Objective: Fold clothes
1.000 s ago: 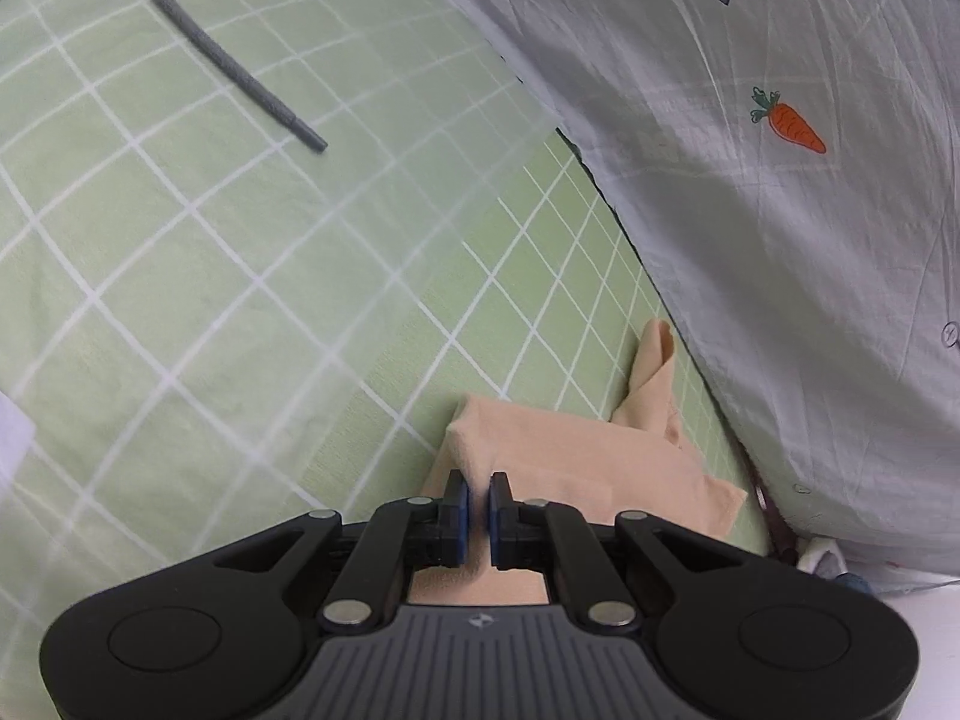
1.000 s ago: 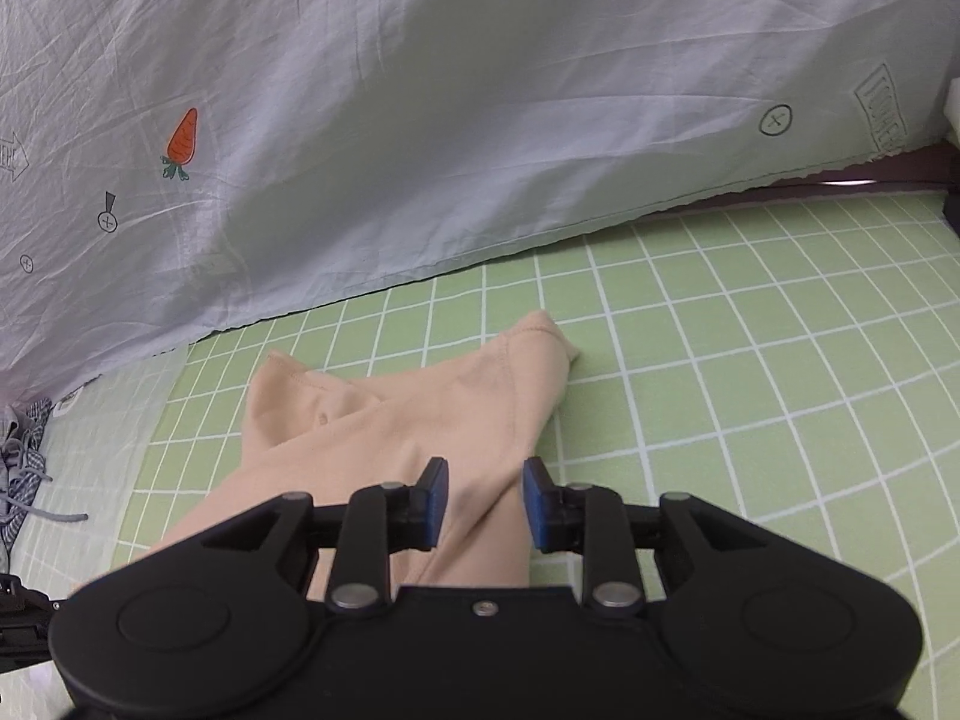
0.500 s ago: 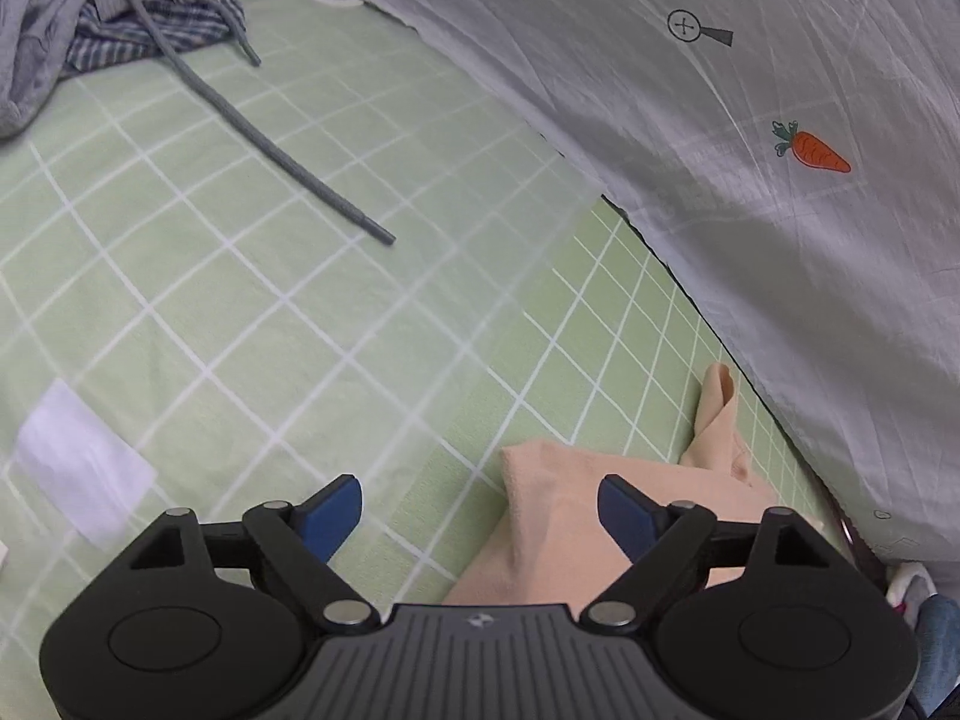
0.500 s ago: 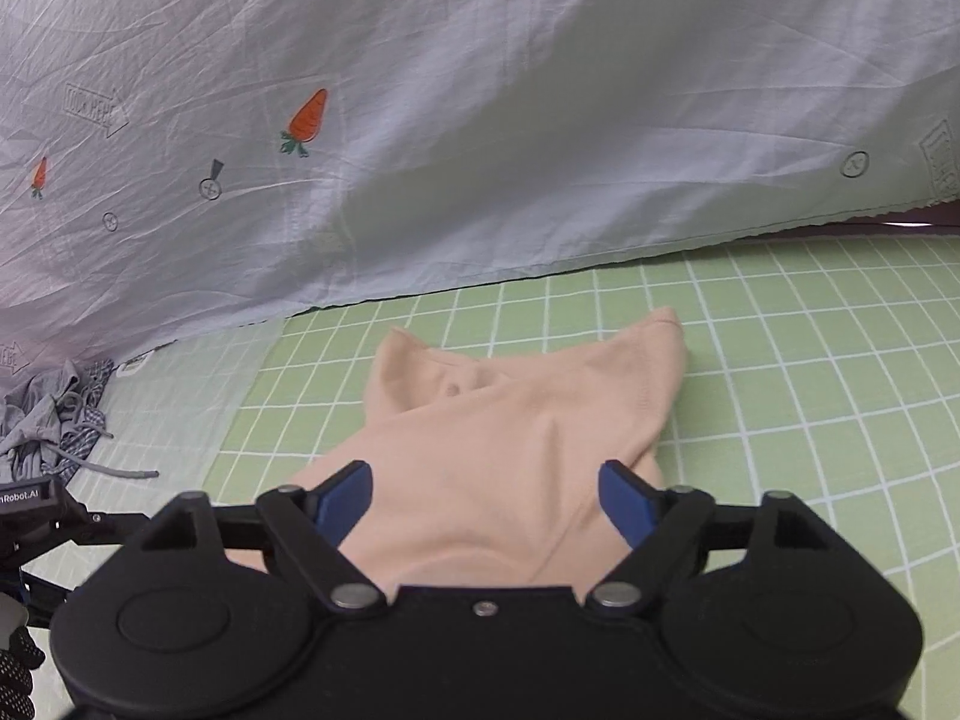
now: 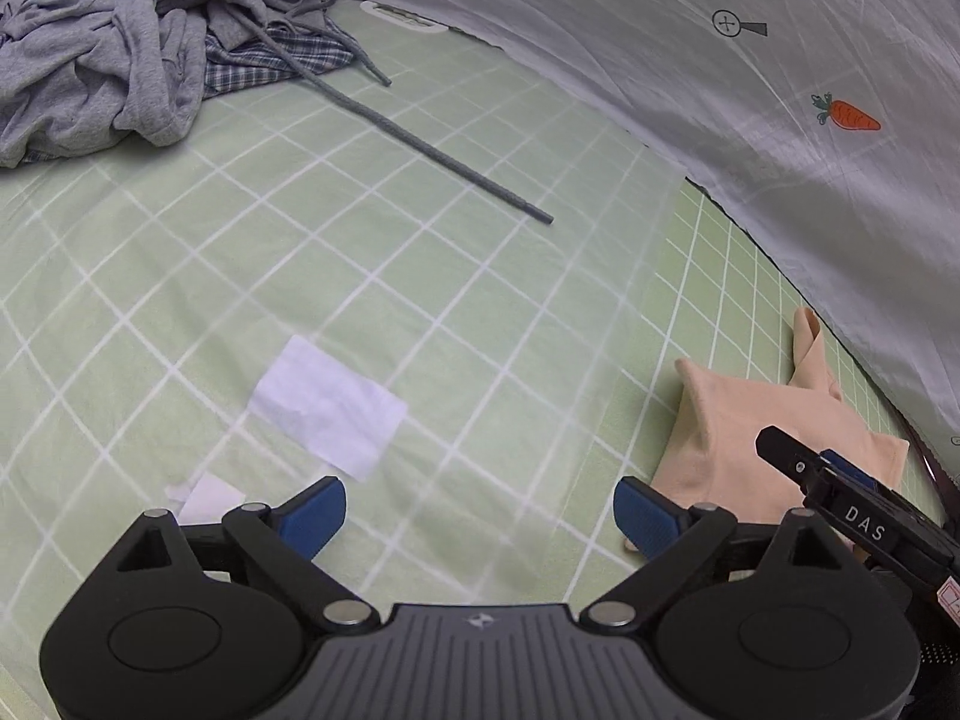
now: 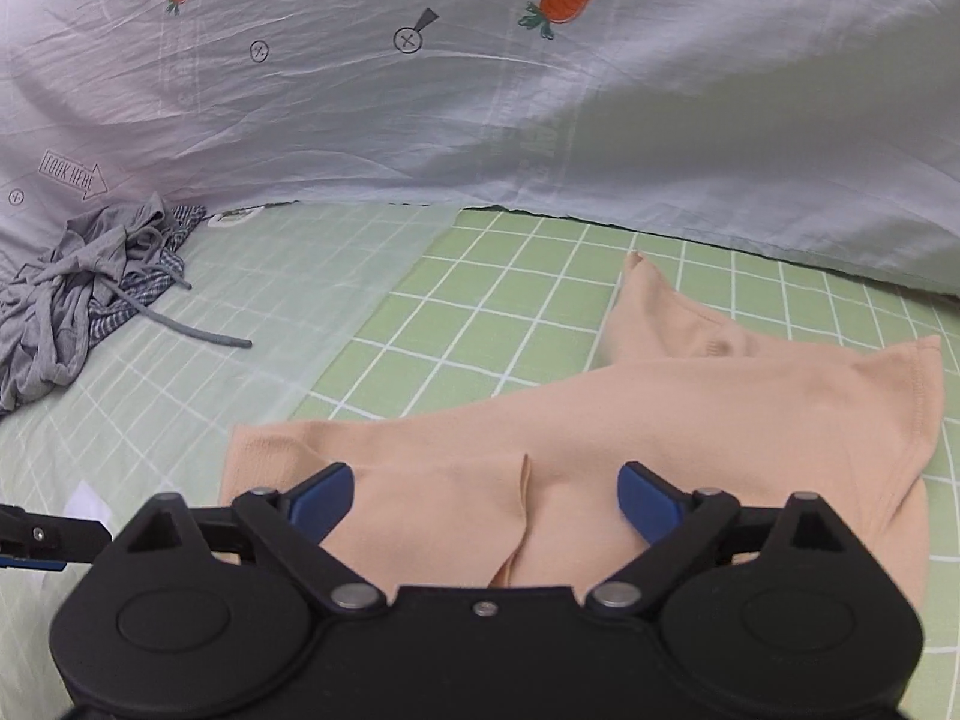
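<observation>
My left gripper (image 5: pixel 477 513) is opening wide over bare green sheet (image 5: pixel 300 252); my right gripper (image 6: pixel 486 498) is closing, unclamped, above the peach garment (image 6: pixel 690 396) at lower centre.

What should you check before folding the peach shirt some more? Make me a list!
1. Left gripper empty, jaws opening: ok.
2. Right gripper over the peach shirt, jaws closing, not pinching cloth: ok.
3. Shirt lies flat: not ok, a ridge runs up its middle.
4. Grey clothes pile apart from the shirt: ok.
5. White paper scrap clear of the shirt: ok.
6. Shirt's near edge: cannot tell, hidden by the gripper.
</observation>
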